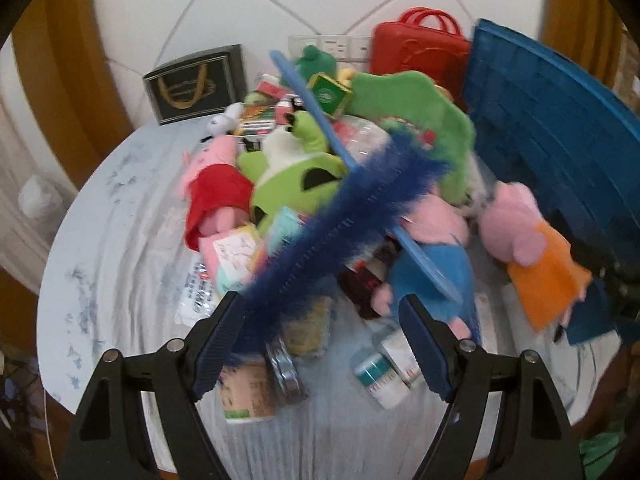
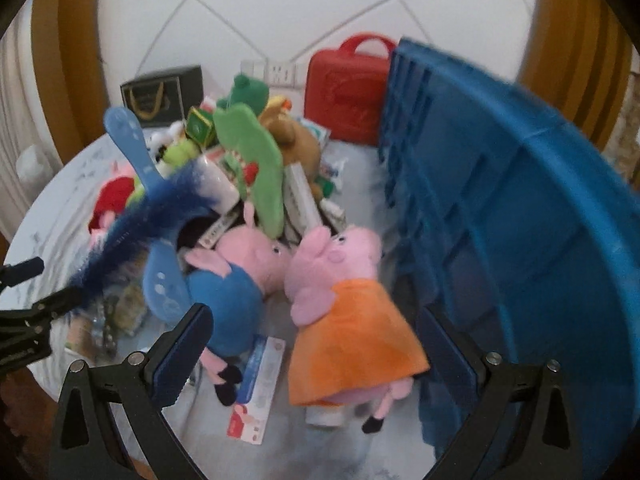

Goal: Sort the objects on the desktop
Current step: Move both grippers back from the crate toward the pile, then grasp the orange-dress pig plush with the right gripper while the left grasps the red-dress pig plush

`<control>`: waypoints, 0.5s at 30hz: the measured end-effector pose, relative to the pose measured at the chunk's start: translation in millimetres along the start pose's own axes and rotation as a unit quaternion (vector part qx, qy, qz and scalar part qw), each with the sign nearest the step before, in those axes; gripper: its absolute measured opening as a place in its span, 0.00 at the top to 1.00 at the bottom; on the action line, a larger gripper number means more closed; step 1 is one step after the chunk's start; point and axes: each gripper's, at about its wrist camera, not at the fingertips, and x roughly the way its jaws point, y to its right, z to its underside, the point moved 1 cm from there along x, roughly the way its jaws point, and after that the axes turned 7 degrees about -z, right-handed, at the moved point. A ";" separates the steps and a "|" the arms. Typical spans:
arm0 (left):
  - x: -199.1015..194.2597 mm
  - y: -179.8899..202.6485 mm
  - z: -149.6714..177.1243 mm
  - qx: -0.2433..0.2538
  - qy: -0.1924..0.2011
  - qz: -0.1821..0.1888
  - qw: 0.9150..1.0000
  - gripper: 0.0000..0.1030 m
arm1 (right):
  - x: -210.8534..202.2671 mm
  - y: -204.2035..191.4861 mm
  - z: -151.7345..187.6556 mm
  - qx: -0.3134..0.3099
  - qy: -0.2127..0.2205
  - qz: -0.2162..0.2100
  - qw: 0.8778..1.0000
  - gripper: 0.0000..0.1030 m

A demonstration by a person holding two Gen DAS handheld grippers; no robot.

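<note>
Our left gripper [image 1: 322, 344] is wide open, the fuzzy blue stick [image 1: 344, 208] touching one side. Our right gripper [image 2: 316, 356] gapes around the orange-dressed pig [image 2: 344, 320], mid-frame.

Right gripper [image 2: 320, 344] jaws apart at six o'clock, orange-dressed pig plush [image 2: 344, 312] between them, blue crate [image 2: 520, 208] at three o'clock, feathered stick [image 2: 140, 224] at nine.

Round table [image 1: 120, 240] under pale wrinkled cloth, heaped with plush toys [image 1: 288, 176], boxes, blue crate [image 2: 520, 220].
</note>
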 end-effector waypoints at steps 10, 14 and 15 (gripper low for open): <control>35.0 -68.9 -28.2 -0.050 -0.014 -0.059 0.997 0.23 | 76.8 13.9 -7.9 -0.021 -0.065 0.005 0.998 0.00; 62.9 -104.0 -38.1 -0.054 -0.031 -0.072 0.995 0.23 | 101.5 16.8 -10.0 -0.012 -0.087 0.023 0.996 0.00; 73.9 -113.0 -41.6 -0.054 -0.038 -0.069 0.995 0.23 | 107.3 17.5 -9.5 -0.008 -0.094 0.025 0.995 0.00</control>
